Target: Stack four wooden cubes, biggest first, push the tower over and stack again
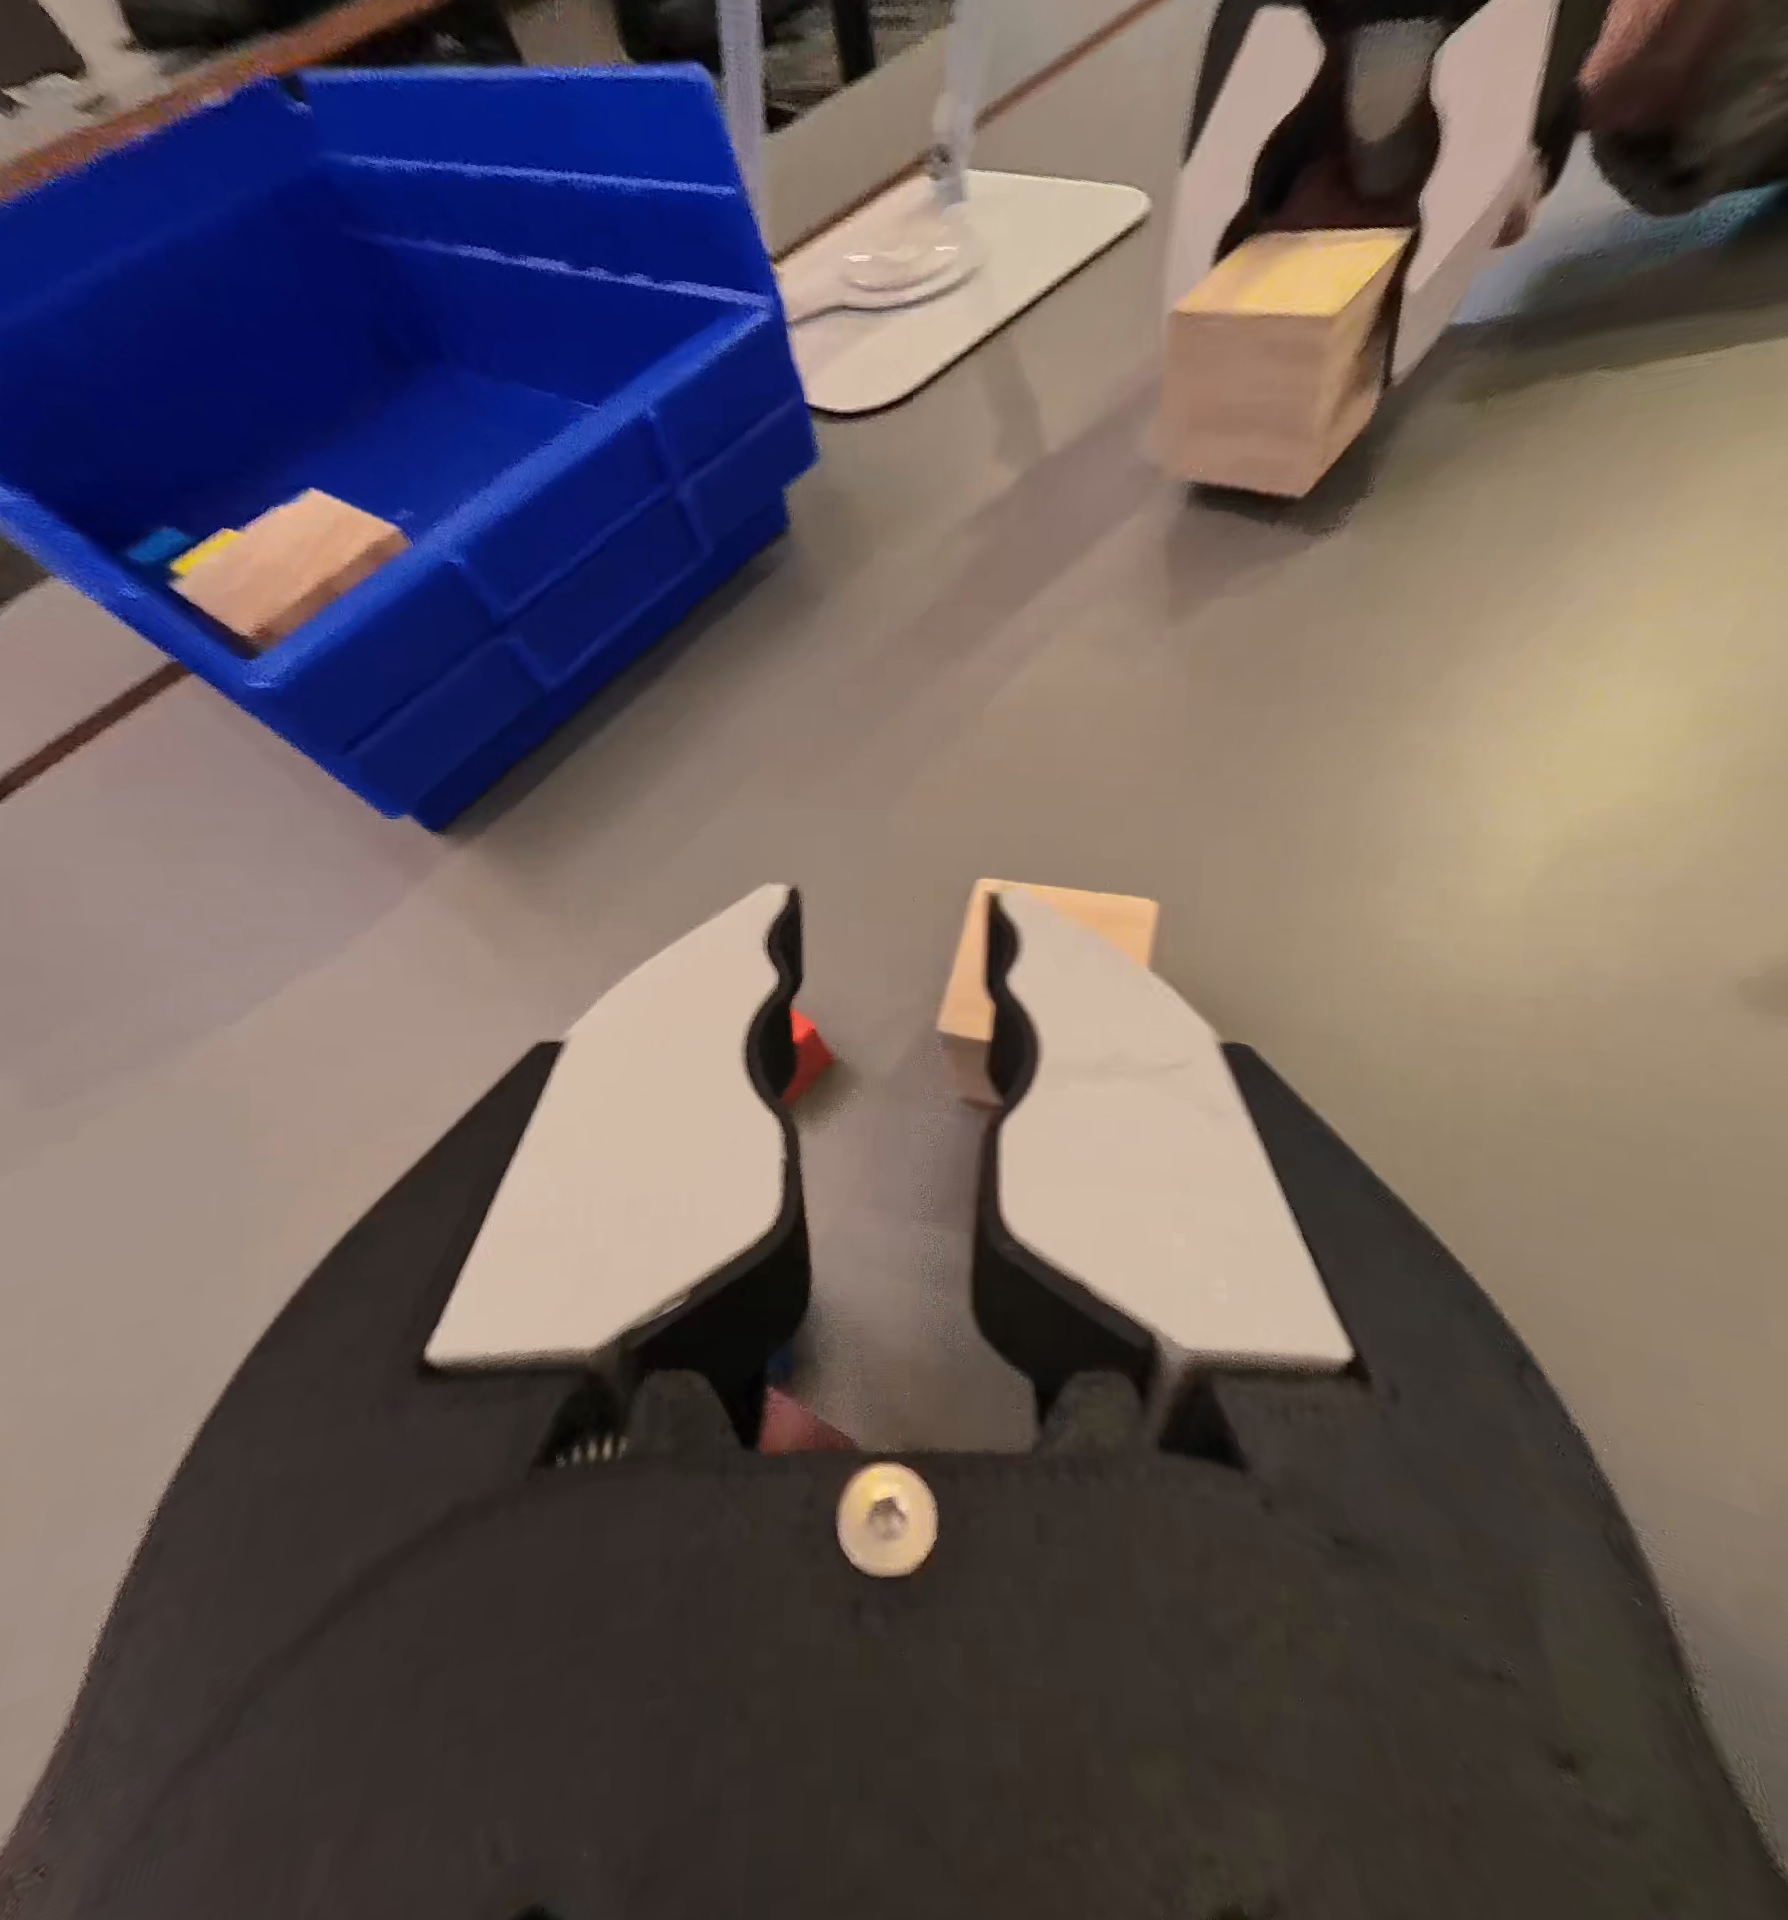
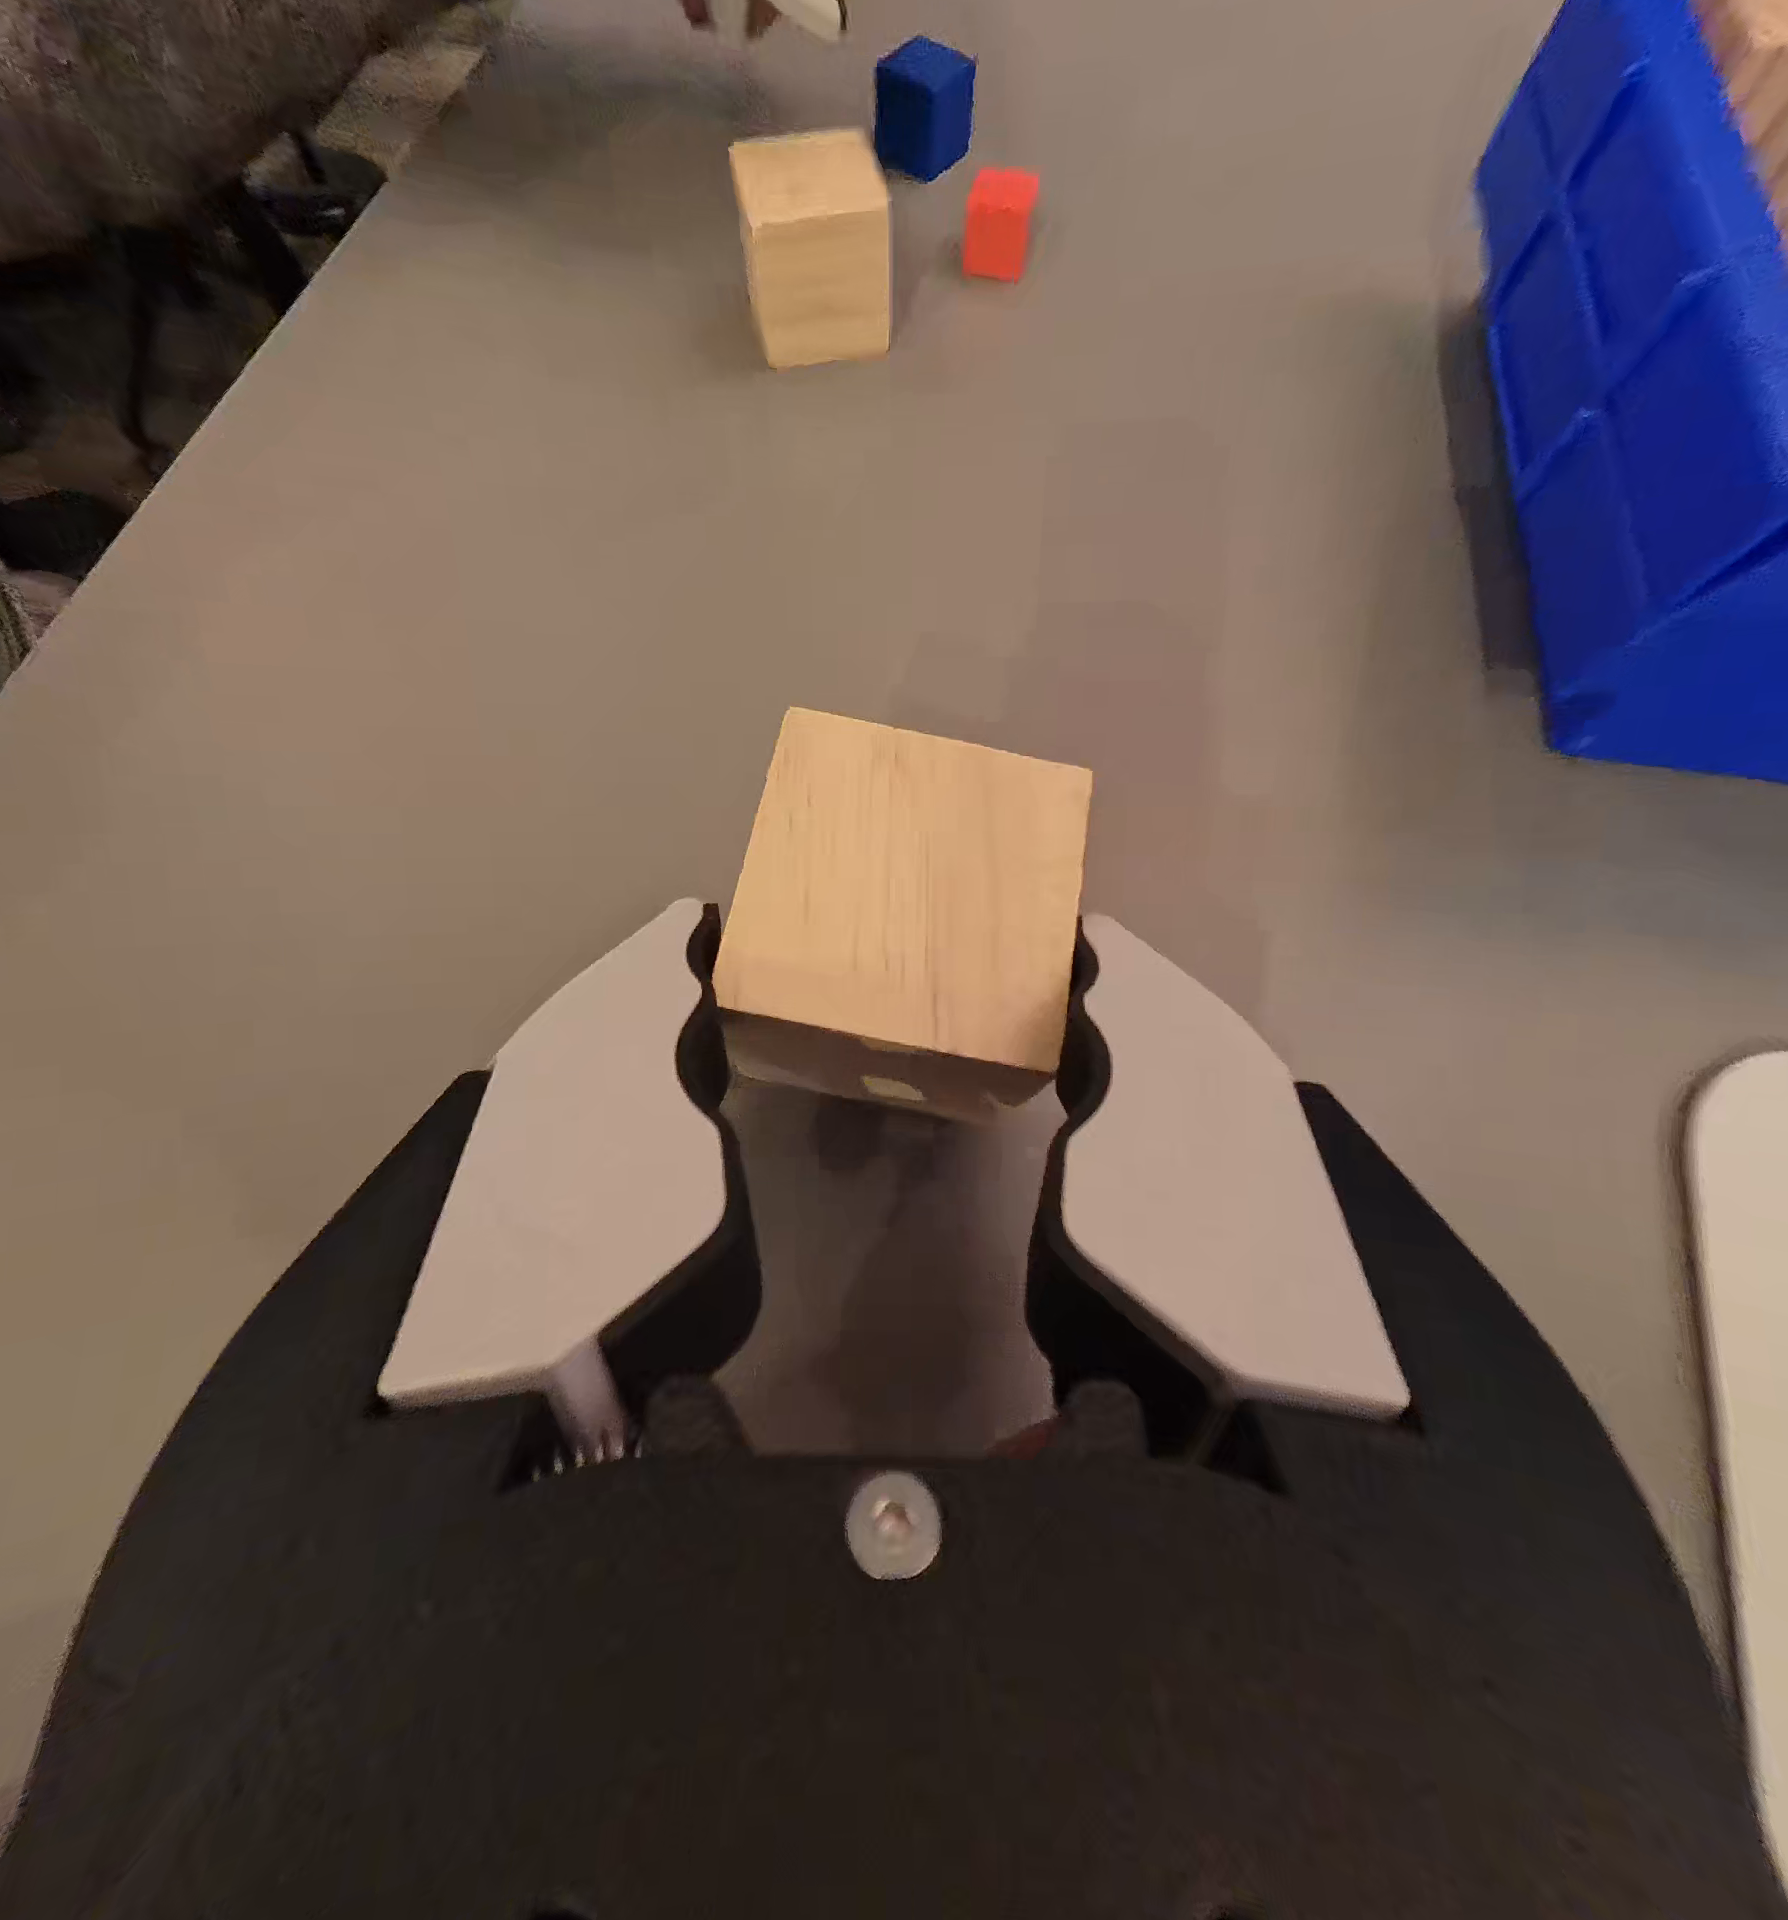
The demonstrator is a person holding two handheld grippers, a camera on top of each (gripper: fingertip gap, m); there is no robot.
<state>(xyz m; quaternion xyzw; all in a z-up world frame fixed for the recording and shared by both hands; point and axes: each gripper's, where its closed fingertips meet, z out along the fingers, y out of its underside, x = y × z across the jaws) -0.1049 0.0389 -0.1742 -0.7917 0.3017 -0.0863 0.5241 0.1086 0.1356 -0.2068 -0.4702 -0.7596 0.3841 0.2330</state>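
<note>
My right gripper [image 2: 895,930] is shut on a large wooden cube [image 2: 900,894] and holds it low over the grey table [image 2: 454,675]. The left wrist view shows that gripper [image 1: 1295,322] and the cube [image 1: 1264,395] at the far right, the cube tilted. My left gripper [image 1: 895,925] is open and empty above the table. A smaller wooden cube [image 1: 1087,925] sits partly hidden behind its right finger, and a small red cube [image 1: 810,1055] peeks from behind its left finger. In the right wrist view the wooden cube [image 2: 817,249], the red cube [image 2: 999,223] and a blue cube [image 2: 923,104] stand far ahead.
A blue plastic bin [image 1: 578,540] stands at the left, also seen in the right wrist view [image 2: 1679,436]. It holds another wooden cube [image 1: 292,566] and small coloured cubes. A white stand base [image 1: 983,281] lies at the back. The table's edge [image 2: 142,499] runs along the left. Across from one pair of fingers to the other is roughly 25 cm.
</note>
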